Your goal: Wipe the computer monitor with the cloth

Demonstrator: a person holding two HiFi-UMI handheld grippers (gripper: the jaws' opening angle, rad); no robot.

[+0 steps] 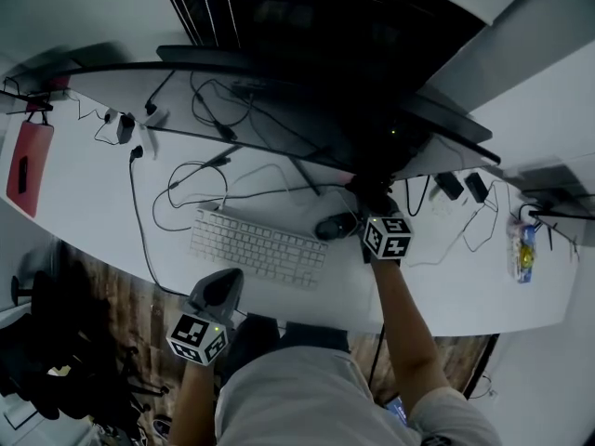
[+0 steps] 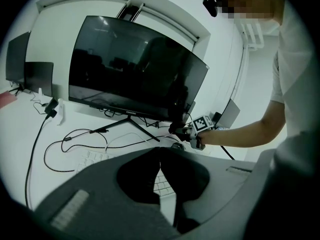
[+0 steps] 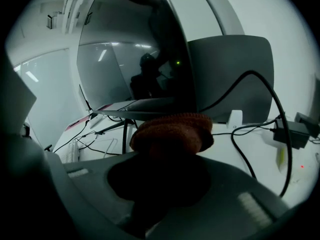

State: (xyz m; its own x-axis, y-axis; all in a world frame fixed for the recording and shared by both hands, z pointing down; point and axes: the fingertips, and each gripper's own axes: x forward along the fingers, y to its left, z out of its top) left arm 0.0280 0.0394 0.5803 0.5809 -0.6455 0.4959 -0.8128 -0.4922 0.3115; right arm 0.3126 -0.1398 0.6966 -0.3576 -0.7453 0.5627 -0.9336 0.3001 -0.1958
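The person's grey shirt (image 1: pixel 307 393) is seen at the bottom of the head view, and just beside it the left hand-held gripper (image 1: pixel 221 286) is held low at the near edge of the surface (image 1: pixel 84 193), elbow bent, pointed up toward the monitor (image 1: pixel 307 26). Its jaws are seen pressed together with nothing between them (idle, no part in the wipe judged).

The right arm (image 1: pixel 409 323) is stretched forward over the surface, past the keyboard (image 1: pixel 258 246) and the mouse (image 1: pixel 335 225). The right hand-held gripper (image 1: pixel 374 198) is raised at the monitor's lower right corner. Its jaws are clamped on the cloth (image 3: pixel 172 131), a brown knitted wad bulging out past the tips. The cloth is placed just under the screen's bottom edge, near the stand (image 2: pixel 131 124); contact with the glass cannot be told from any view.

Step judged: cloth already gripped and brought to the screen, wiping at or just before its start, most of the dark panel not yet covered.

Next move calls for the cloth to be lifted onto the glass and swept across the curved face with the grip kept firm. Light pressure is advised, since the monitor is carried on thin legs and loose cables (image 1: pixel 186 189) lie beneath it
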